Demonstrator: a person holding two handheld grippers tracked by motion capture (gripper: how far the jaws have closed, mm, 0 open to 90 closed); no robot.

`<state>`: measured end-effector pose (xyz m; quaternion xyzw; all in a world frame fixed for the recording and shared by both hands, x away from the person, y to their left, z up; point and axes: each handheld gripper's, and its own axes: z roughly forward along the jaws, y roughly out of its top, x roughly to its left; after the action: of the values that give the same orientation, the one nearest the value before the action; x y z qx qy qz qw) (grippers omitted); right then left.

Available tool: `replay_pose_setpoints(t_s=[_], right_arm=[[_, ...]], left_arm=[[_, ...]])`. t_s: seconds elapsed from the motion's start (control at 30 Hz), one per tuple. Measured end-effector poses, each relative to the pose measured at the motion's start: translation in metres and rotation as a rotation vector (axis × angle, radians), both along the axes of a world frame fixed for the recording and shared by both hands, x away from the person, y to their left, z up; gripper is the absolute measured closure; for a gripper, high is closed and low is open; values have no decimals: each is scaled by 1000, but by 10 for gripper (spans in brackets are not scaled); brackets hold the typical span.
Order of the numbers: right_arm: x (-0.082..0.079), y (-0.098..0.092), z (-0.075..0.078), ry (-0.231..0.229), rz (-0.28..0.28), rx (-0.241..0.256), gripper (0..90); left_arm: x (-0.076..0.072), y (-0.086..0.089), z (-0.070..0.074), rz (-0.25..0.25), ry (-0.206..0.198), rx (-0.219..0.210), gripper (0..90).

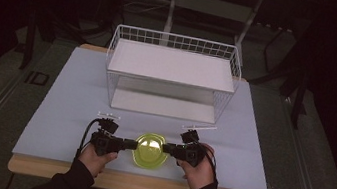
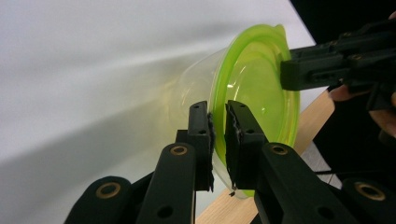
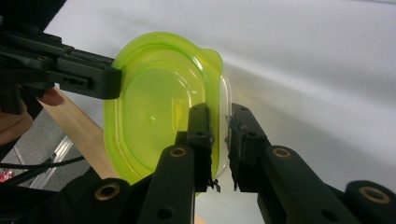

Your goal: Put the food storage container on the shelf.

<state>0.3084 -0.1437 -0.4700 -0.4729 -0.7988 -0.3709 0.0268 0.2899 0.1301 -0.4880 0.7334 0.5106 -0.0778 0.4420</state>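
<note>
The left gripper (image 2: 219,135) has its jaws nearly closed, pinching the rim of a lime-green lidded container (image 2: 254,98) between them; the right gripper (image 3: 219,140) stands the same way, its jaws narrowed onto the rim on the opposite side, where the green lid meets the clear tub beneath. Each grips an edge rather than the body, probably because the container is too wide for either pair of jaws to span, and two opposed holds keep it level and stop it twisting. In the high view the container (image 1: 150,150) sits between the two grippers at the near edge of the pale blue table mat (image 1: 68,110), just ahead of the wooden table edge (image 1: 142,185), the person's hands coming in from below. Farther back, well apart from the container, stands a white wire shelf rack (image 1: 172,72) with two shelves, seemingly where the container is meant to go.
</note>
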Motion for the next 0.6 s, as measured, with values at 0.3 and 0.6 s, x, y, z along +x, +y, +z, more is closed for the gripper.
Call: replay_pose_setpoints(t_s=[0.3,0.6], right_arm=[[1,-2,24,-52,-11,25,799],[4,-7,54,-99,-26,64,800]], left_arm=[[8,1,29,-4,-41,-5,831],[18,-4,69,-25,-83,34,831]])
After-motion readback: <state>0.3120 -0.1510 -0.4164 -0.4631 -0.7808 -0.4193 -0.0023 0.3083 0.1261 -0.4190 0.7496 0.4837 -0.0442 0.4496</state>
